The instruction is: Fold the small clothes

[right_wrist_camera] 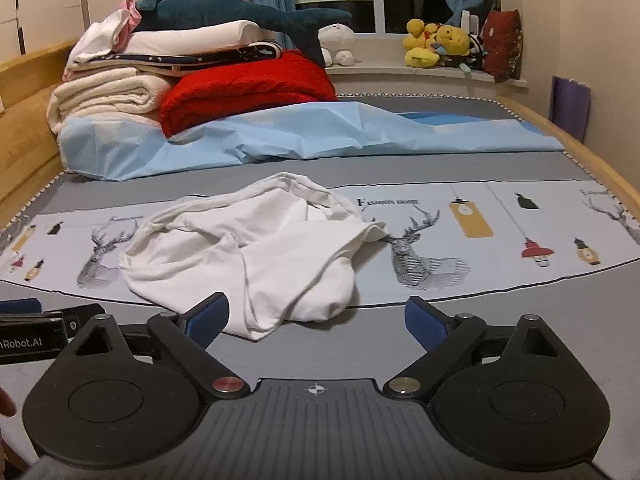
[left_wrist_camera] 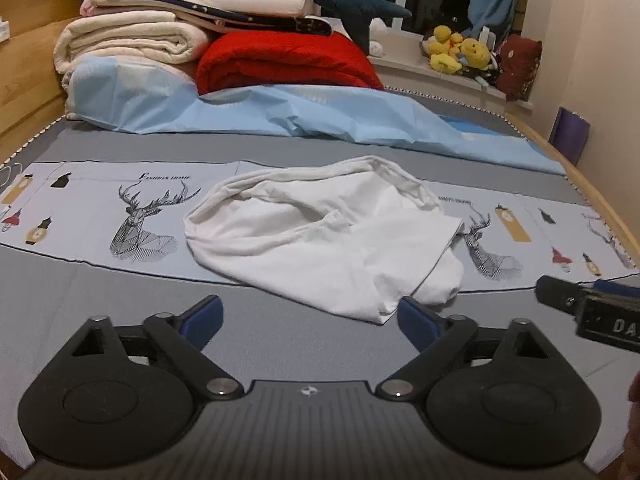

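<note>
A crumpled small white garment (left_wrist_camera: 320,232) lies on the grey printed bedsheet (left_wrist_camera: 120,292); it also shows in the right wrist view (right_wrist_camera: 248,252). My left gripper (left_wrist_camera: 310,318) is open and empty, just in front of the garment's near edge. My right gripper (right_wrist_camera: 318,320) is open and empty, in front of the garment's near right part. The right gripper's tip shows at the right edge of the left wrist view (left_wrist_camera: 592,300), and the left gripper's tip at the left edge of the right wrist view (right_wrist_camera: 36,320).
A light blue sheet (left_wrist_camera: 320,116) lies rumpled behind the garment. A stack of folded blankets, red (left_wrist_camera: 288,60) and cream (left_wrist_camera: 132,40), with a plush shark (right_wrist_camera: 240,12), stands at the back left. Plush toys (right_wrist_camera: 436,46) sit on the windowsill. A wooden bed frame (right_wrist_camera: 592,160) borders the right.
</note>
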The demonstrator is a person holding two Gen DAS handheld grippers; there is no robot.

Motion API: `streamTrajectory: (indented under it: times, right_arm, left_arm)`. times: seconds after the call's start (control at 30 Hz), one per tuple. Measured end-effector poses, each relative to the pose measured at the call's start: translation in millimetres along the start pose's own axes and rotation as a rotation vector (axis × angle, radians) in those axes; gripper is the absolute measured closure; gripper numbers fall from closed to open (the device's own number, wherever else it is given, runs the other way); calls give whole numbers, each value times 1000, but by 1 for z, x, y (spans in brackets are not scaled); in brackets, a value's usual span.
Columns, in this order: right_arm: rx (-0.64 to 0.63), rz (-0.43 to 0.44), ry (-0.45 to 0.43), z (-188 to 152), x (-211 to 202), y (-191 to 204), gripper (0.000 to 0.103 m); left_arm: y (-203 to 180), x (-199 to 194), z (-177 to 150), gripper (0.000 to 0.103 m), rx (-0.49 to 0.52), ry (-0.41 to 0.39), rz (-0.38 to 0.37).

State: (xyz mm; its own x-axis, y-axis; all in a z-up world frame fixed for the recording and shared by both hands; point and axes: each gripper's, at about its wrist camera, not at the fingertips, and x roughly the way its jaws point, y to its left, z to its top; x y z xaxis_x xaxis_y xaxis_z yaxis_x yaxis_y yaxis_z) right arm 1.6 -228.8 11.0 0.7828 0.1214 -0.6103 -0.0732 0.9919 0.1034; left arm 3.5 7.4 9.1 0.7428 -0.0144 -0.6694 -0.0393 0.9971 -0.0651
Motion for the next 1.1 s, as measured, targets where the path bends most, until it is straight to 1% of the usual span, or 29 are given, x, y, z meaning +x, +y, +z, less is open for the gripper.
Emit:
streamTrajectory:
  times: [0.03,0.07,0.1,0.13,0.17,0.2,0.23,0.27,0.3,0.37,0.4,0.47,0.53,0.6,0.7,0.73,0.77,0.8,0.87,0.93,0.97,1.0,1.07,1.1]
  right_arm:
    - [7,9,0,2,1,0,12]
    - [15,21,-2,4,3,-1,16]
    - [21,37,-2,7,6,-2,22]
    - [28,54,2,10,10,-4,25]
    - [37,69,7,15,15,-6,34]
    - [47,79,10,20,20,-9,47]
    - [60,90,11,25,26,-13,54]
    - [74,99,14,30,33,-17,61]
    - [87,102,16,35,42,-21,67]
    - [103,89,24,44,61,-28,70]
    - [111,78,33,47,72,-32,70]
    - [148,68,72,52,99,-41,68]
    - [202,63,121,52,128,-50,68]
    - [254,54,166,50,157,-58,66]
    - [311,41,222,44,195,-62,56]
    - [320,41,239,44,208,-62,54]
    - [326,42,255,42,217,-62,49]
    - [327,35,272,40,227,-61,45]
    - [317,5,302,35,244,-58,45]
    - [321,2,322,31,253,-57,46]
    - [320,12,322,30,256,-56,57]
    - [312,30,314,31,255,-54,75]
    - [272,48,282,34,247,-50,88]
    - [262,60,258,37,241,-49,93]
  left_arm:
    - [2,1,7,21,15,6,-23]
    - [4,3,16,37,33,9,-45]
    - [5,7,25,43,48,7,-60]
    - [8,12,37,49,71,-1,-73]
    - [9,17,46,57,93,-12,-82]
    - [10,24,56,60,117,-24,-93]
    - [11,32,64,66,137,-30,-99]
    - [13,42,70,69,151,-32,-105]
    - [15,51,73,70,154,-30,-114]
    - [23,76,71,72,140,-2,-130]
    - [25,91,66,73,133,37,-132]
    - [25,121,61,73,116,165,-103]
    - [22,137,61,73,96,208,-119]
    - [16,146,63,73,111,212,-109]
    - [10,151,64,69,136,196,-84]
    - [8,152,63,66,142,194,-81]
    - [8,154,62,63,147,194,-76]
    - [8,156,61,62,150,197,-67]
    - [10,160,62,62,147,209,-50]
    - [15,161,64,61,116,213,-48]
    - [17,160,65,61,101,212,-48]
    - [20,159,67,61,87,207,-49]
    - [23,155,68,57,81,197,-43]
    - [25,154,68,57,82,193,-38]
